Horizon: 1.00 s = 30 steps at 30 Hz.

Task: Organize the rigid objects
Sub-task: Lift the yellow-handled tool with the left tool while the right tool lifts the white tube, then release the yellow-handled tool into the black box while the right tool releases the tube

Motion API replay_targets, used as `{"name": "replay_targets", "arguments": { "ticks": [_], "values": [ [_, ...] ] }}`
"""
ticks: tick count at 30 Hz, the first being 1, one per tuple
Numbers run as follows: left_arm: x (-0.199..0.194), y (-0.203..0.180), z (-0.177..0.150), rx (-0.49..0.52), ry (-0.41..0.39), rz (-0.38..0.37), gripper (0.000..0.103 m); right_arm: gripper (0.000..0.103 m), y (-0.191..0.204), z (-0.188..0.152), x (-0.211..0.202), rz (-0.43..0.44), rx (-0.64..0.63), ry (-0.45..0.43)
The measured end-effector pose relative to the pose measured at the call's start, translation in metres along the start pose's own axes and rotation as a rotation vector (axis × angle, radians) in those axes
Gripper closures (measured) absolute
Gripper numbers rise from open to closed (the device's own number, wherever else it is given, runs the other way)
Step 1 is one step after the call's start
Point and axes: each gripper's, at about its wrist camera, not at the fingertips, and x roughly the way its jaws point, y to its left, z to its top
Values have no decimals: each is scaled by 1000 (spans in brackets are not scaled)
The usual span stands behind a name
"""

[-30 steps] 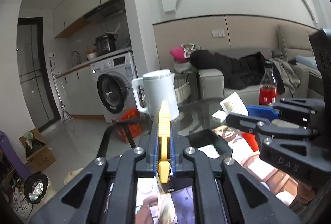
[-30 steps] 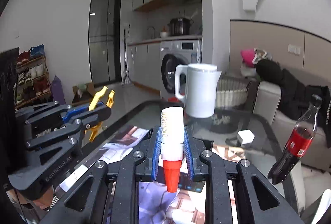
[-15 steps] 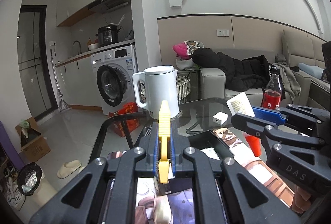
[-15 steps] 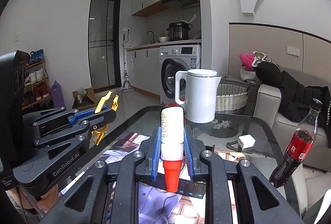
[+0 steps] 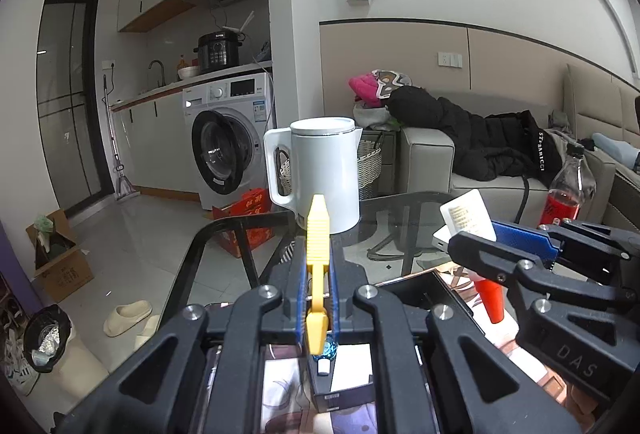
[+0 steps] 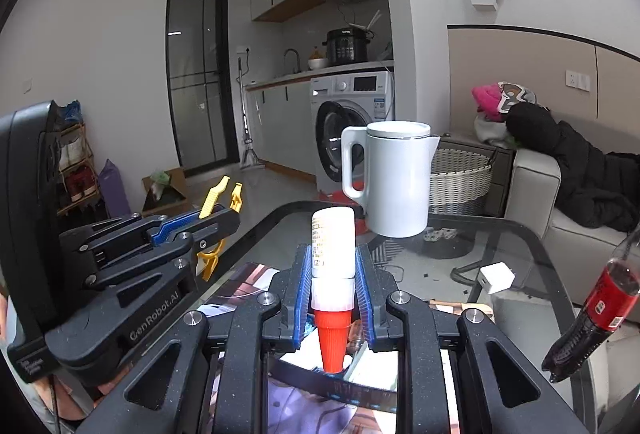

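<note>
Yellow clip [image 5: 318,266] pinched in left gripper [image 5: 316,298] at centre frame, right gripper [image 6: 334,298] clamped on white tube [image 6: 333,248] with red cap, white kettle [image 5: 324,173] behind on glass table [image 5: 400,218]

The left gripper [image 5: 317,298] points slightly downward, fingers [image 5: 295,298] clamped on a yellow clip [image 5: 317,234]. The right gripper [image 6: 333,298], at its 3 o'clock, tilts likewise, clamped on a tube [image 6: 333,250].

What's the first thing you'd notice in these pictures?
Probably the yellow clip pinched in the left hand-held gripper, and the glue bottle with its orange cap in the right hand-held gripper. Behind them a white kettle stands on the glass table.
</note>
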Motion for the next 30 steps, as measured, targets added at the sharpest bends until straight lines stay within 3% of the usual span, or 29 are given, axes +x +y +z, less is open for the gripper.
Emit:
{"name": "replay_targets", "arguments": {
  "ticks": [8,17,30],
  "values": [
    [35,-3,-1,-40,58,-13,97,82,-20,9,39,-25,58,61],
    [70,-11,-13,-24,170,-8,97,82,-44,-7,67,-41,109,147],
    [107,-28,-37,15,435,-82,97,82,-62,-40,113,-82,157,402]
  ]
}}
